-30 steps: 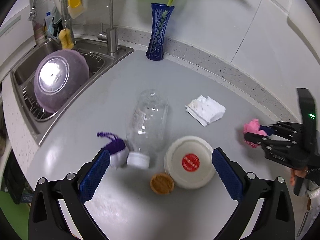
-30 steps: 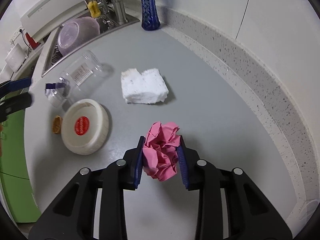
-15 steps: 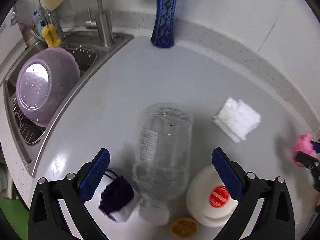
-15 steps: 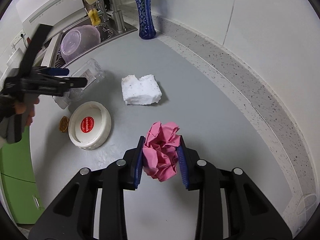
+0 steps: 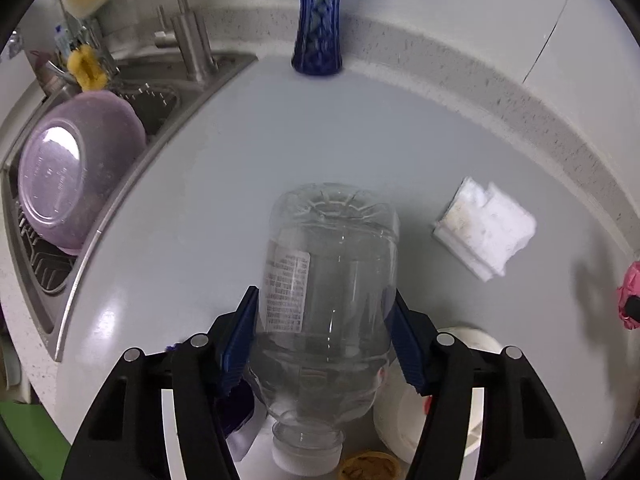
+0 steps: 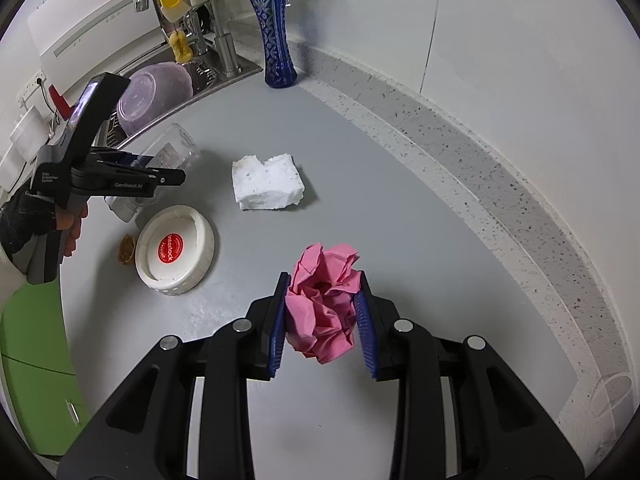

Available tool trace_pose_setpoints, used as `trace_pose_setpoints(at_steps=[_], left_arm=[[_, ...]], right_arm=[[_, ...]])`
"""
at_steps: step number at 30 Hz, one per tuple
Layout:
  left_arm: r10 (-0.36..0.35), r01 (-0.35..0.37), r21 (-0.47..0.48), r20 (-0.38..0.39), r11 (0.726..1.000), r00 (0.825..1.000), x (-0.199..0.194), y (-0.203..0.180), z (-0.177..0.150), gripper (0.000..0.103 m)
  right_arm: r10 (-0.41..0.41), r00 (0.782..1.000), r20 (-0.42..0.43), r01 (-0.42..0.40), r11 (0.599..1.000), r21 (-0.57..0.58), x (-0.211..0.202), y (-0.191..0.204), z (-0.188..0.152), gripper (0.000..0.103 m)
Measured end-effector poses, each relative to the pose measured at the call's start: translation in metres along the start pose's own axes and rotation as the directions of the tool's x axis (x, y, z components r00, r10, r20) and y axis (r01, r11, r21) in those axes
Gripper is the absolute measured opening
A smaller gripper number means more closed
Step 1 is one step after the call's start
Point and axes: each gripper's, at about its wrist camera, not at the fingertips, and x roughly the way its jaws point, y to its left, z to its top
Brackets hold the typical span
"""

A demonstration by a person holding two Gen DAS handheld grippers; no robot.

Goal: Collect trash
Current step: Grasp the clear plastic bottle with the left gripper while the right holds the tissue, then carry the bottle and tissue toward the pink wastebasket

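Observation:
A clear plastic bottle lies on the grey counter, cap toward me. My left gripper is shut on its body, blue pads pressing both sides; it also shows in the right wrist view. My right gripper is shut on a crumpled pink paper ball and holds it above the counter. The pink ball shows at the right edge of the left wrist view. A white foam piece lies on the counter between the two grippers.
A white round lid with a red sticker and a small brown cap lie by the bottle. A purple-topped white scrap sits under the left finger. A blue vase stands at the back wall. The sink holds a purple bowl.
My left gripper moved forward and closed its fingers on the bottle. My right gripper lifted slightly, still holding the pink paper ball.

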Motion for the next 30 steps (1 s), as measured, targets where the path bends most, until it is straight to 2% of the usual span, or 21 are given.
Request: trace_pose_setpoints(at_steps=[8, 15, 18, 23, 25, 30], left_arm=[[-0.013, 0.012, 0.006, 0.156, 1.0, 0.988, -0.073, -0.01, -0.015, 0.059], [-0.005, 0.016, -0.042, 0.258, 0.999, 0.966, -0.157, 0.006, -0.067, 0.058], [0.032, -0.005, -0.093, 0.29, 0.996, 0.956, -0.199, 0.022, -0.106, 0.058], [0.12, -0.058, -0.201, 0.31, 0.978, 0.943, -0.254, 0.06, -0.175, 0.058], [0.179, -0.1, -0.257, 0.308, 0.961, 0.934, -0.278, 0.079, -0.213, 0.058], [0.272, -0.153, -0.381, 0.281, 0.912, 0.921, -0.319, 0.121, -0.292, 0.058]], right_arm=[[0.003, 0.999, 0.052, -0.001, 0.999, -0.035, -0.026, 0.012, 0.007, 0.031], [0.065, 0.991, 0.121, -0.049, 0.99, -0.132, -0.059, 0.06, 0.017, 0.031], [0.114, 0.984, 0.138, -0.085, 0.976, -0.203, -0.068, 0.097, 0.02, 0.031], [0.221, 0.966, 0.135, -0.165, 0.928, -0.335, -0.079, 0.176, 0.019, 0.031], [0.259, 0.957, 0.129, -0.193, 0.904, -0.38, -0.084, 0.209, 0.016, 0.031], [0.365, 0.927, 0.091, -0.275, 0.823, -0.496, -0.099, 0.303, 0.0, 0.031]])
